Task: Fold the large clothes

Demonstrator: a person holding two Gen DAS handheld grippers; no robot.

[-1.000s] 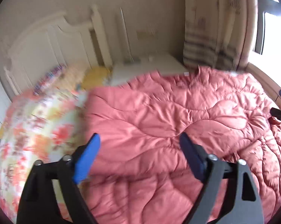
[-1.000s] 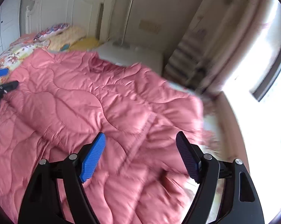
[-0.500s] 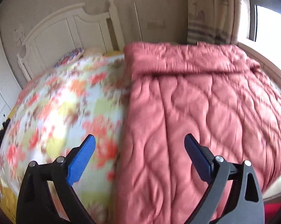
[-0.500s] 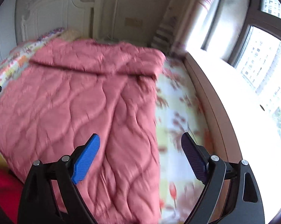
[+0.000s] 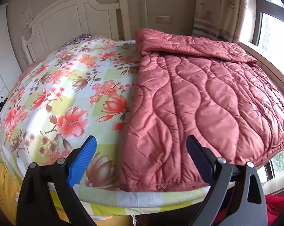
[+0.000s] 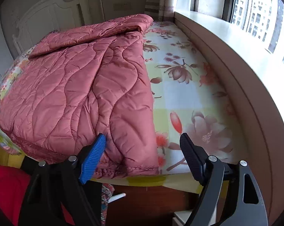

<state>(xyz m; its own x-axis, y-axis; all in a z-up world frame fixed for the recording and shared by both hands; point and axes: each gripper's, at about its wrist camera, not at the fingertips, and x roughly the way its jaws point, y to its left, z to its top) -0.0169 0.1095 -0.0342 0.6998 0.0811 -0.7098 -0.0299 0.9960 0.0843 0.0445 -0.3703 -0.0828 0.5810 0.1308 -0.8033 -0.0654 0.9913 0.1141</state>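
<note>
Pink quilt (image 5: 204,101): folded, flat on flowered bed (image 5: 66,86), right half of left view. Left tongs (image 5: 140,158) and right tongs (image 6: 142,148): spread wide, holding nothing, lower frame.

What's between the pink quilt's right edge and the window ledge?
In the right wrist view, only bare floral sheet lies between the pink quilt and the window ledge; nothing rests on that strip.

pink quilted coat (image 5: 207,103) lies folded flat
</note>
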